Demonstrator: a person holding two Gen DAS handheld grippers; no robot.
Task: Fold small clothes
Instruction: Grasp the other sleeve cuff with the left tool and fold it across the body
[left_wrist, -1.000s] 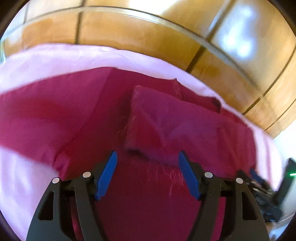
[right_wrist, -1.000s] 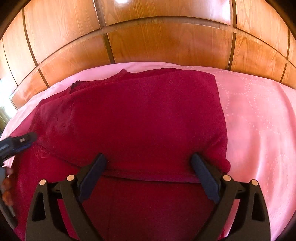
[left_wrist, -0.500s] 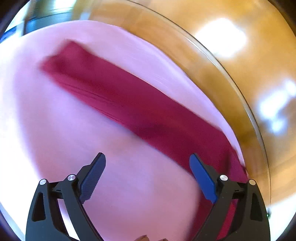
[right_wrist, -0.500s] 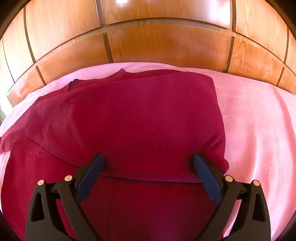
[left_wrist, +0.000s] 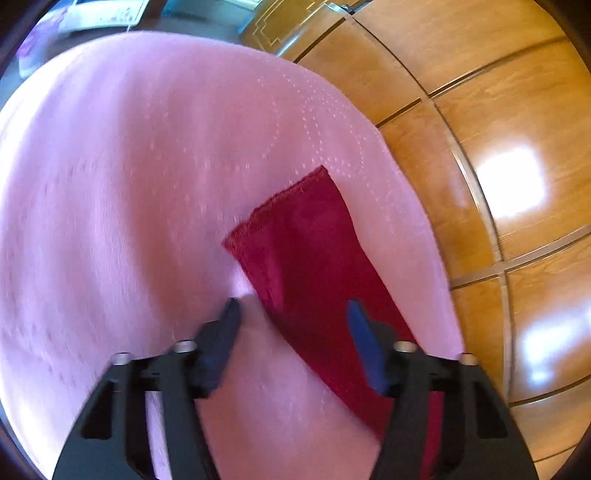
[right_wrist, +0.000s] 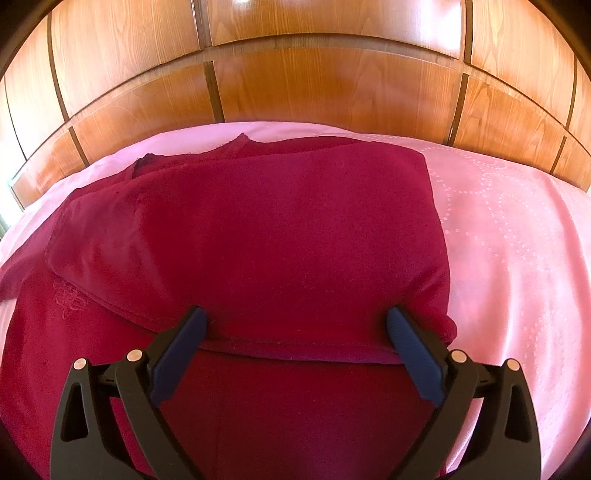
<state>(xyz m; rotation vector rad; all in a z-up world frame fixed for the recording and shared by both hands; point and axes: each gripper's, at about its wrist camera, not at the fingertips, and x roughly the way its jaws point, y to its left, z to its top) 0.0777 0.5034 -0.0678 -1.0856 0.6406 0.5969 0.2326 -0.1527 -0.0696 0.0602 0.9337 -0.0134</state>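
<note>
The left gripper was closing over the sleeve of the garment, which lay flat on the bedspread. The sleeve's near edge ran between the jaws, its cuff at twelve o'clock ahead of them; the pads were not yet pressing on it. Judged step: taking the sleeve to fold it in. The next move calls for a firm pinch near the edge. The right gripper stood spread over the folded body, whose hem lay just at its tips, nothing pinched. The body extended to twelve o'clock.
</note>
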